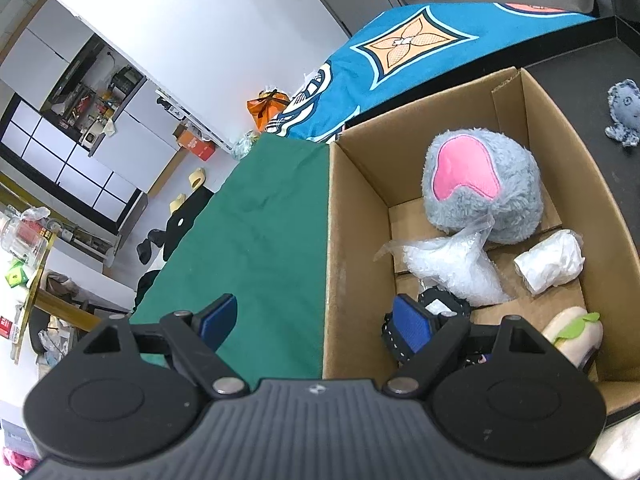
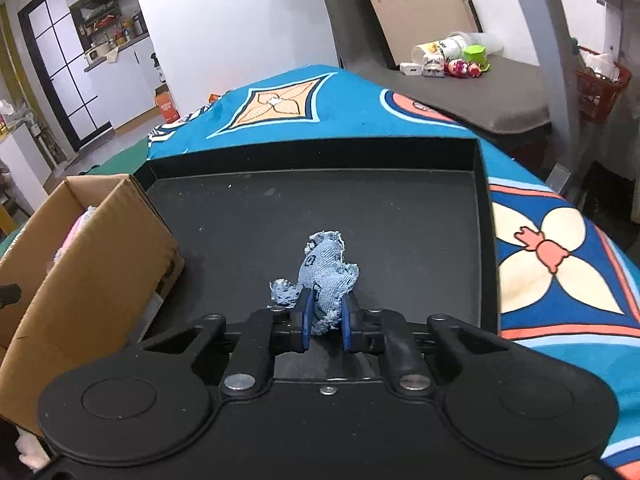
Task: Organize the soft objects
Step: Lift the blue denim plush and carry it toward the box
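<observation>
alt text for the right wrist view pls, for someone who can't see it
The right claw is shut on a small blue denim plush toy over a black tray. A cardboard box stands at the tray's left, on a teal patterned cloth.

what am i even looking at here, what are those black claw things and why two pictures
Those black claws are two-finger grippers a person holds, one per hand, each carrying its own fisheye camera looking along its fingers. The left gripper is open over the wall of a cardboard box that holds a grey plush toy and plastic-wrapped bundles. The right gripper is shut on a small denim toy over a black tray. A blue patterned cloth lies beneath the tray.
</observation>
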`<state>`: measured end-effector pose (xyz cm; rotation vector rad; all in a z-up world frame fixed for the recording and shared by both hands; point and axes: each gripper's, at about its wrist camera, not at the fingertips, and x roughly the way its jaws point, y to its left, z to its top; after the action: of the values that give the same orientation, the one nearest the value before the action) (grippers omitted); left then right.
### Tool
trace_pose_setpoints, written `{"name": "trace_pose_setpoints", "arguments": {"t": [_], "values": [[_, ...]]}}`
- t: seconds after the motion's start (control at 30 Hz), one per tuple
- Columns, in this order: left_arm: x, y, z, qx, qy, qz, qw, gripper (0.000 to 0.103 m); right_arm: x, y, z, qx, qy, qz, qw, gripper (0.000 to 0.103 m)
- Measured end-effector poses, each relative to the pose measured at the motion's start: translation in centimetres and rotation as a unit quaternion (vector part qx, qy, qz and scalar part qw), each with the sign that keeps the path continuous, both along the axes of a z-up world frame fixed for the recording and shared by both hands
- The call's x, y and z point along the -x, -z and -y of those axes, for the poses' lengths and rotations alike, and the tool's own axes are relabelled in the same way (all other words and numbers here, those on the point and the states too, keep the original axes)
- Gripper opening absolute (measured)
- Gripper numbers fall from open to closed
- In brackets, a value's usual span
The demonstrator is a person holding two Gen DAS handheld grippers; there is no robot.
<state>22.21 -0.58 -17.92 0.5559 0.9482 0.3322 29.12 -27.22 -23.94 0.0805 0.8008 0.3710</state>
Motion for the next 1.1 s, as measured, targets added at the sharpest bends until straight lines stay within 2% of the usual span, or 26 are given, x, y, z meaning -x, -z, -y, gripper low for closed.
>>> {"name": "trace_pose_setpoints", "arguments": {"t": [0.6, 1.1], "values": [[1.1, -1.6, -1.1, 0.049, -0.002, 0.039, 0.998, 0.084, 2.4, -4.0, -0.5, 0.017, -0.002, 0.019, 1.0, 0.013], [2.0, -2.5, -2.6, 0.108, 0.001, 0.061, 0.9923, 0.084, 3.9, -8.2, -3.6, 0.038, -0.012, 0.04, 0.998, 0.013]]}}
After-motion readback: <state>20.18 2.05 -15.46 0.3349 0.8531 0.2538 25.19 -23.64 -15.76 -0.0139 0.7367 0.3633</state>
